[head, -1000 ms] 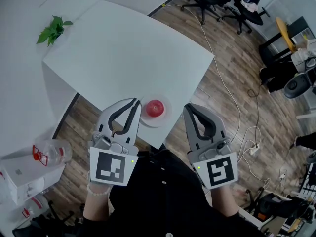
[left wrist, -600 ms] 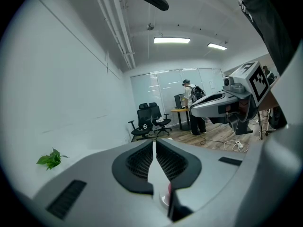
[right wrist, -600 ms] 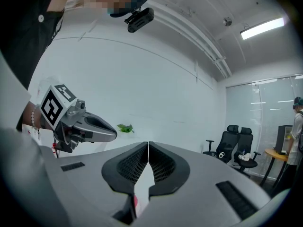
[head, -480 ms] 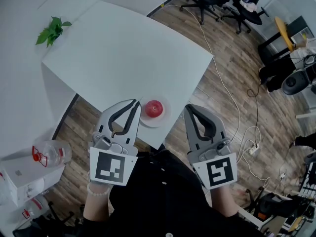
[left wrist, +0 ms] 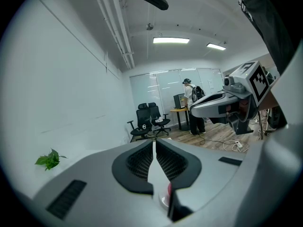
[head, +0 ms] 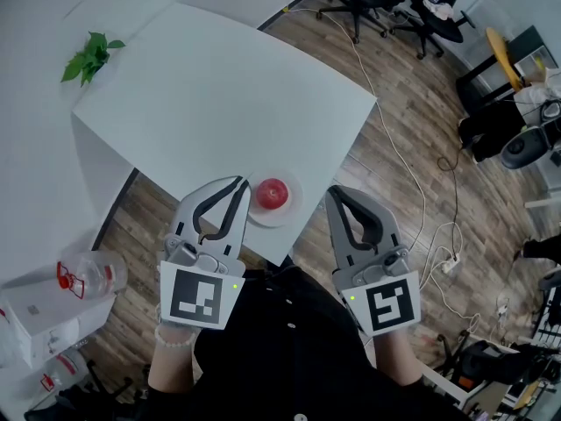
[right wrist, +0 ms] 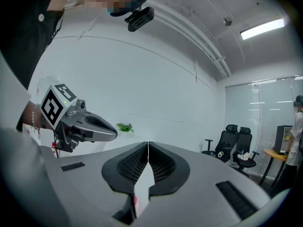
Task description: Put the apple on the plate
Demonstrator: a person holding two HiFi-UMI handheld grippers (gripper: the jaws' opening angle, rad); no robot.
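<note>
A red apple (head: 273,193) sits on a small white plate (head: 293,210) near the front corner of the white table (head: 219,95). My left gripper (head: 239,183) hovers just left of the plate, jaws shut and empty. My right gripper (head: 334,193) hangs to the right of the plate, off the table's edge, also shut with nothing in it. In the left gripper view a sliver of the red apple (left wrist: 168,190) and the plate's rim (left wrist: 163,202) peek out below the closed jaws (left wrist: 155,143). The right gripper view shows its jaws (right wrist: 148,145) closed, with the left gripper (right wrist: 111,132) beyond.
A green leafy sprig (head: 89,53) lies at the table's far left corner. Office chairs (head: 386,3) stand on the wood floor behind, with cables (head: 412,174) trailing to the right. Plastic bottles (head: 88,274) and a box sit on the floor at left.
</note>
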